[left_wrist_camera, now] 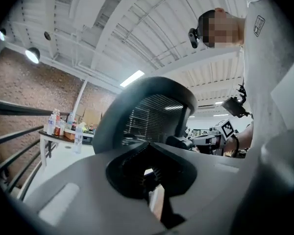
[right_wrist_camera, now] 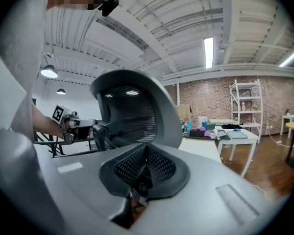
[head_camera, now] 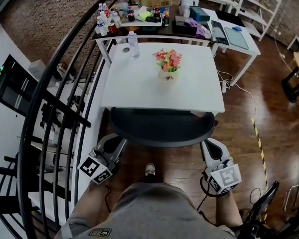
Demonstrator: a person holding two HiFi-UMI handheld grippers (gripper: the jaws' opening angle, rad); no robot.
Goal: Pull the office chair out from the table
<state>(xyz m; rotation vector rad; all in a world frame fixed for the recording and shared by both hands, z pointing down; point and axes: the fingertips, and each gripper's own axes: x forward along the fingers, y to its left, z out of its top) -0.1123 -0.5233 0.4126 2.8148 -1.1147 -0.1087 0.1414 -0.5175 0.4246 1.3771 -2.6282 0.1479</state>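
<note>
The office chair (head_camera: 162,128) is a dark grey mesh-backed chair, its curved back top just at the front edge of the white table (head_camera: 139,86). My left gripper (head_camera: 117,142) is shut at the left end of the chair back. My right gripper (head_camera: 208,144) is shut at the right end. In the left gripper view the jaws (left_wrist_camera: 148,148) meet with nothing seen between them, and the chair back (left_wrist_camera: 152,111) rises just beyond. The right gripper view shows the same: closed jaws (right_wrist_camera: 146,158) and the chair back (right_wrist_camera: 132,111). Whether either tip touches the chair is unclear.
A pot of flowers (head_camera: 168,63) and a water bottle (head_camera: 133,44) stand on the table. A curved black railing (head_camera: 55,108) runs along the left. Behind are a dark table with several bottles (head_camera: 139,19) and a white desk (head_camera: 239,39). Wooden floor lies to the right.
</note>
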